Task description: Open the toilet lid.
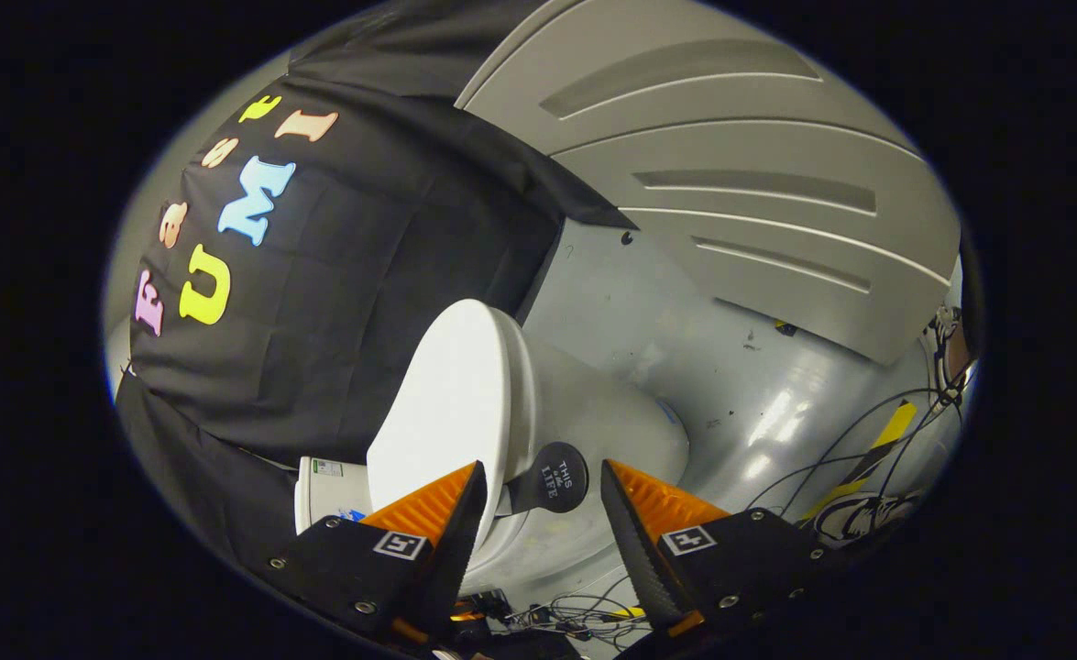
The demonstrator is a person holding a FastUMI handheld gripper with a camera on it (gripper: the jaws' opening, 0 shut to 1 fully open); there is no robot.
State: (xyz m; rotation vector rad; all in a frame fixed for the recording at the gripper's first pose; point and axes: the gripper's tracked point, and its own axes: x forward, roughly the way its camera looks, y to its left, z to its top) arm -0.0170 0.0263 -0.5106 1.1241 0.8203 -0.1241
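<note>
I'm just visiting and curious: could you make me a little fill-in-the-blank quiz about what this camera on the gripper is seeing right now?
1. The gripper has its two fingers spread ____, with nothing held between them.
2. The white toilet lid lies just ahead of the fingers and is still ____ on the toilet.
3. A round black ____ juts from the lid's edge, in the gap between the fingertips.
4. Loose ____ trail across the grey floor beyond the toilet.

Missing words: open; closed; handle; cables

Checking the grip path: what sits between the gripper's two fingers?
In the gripper view, a round black handle tab on the white toilet lid lies between the open gripper fingers.
</note>
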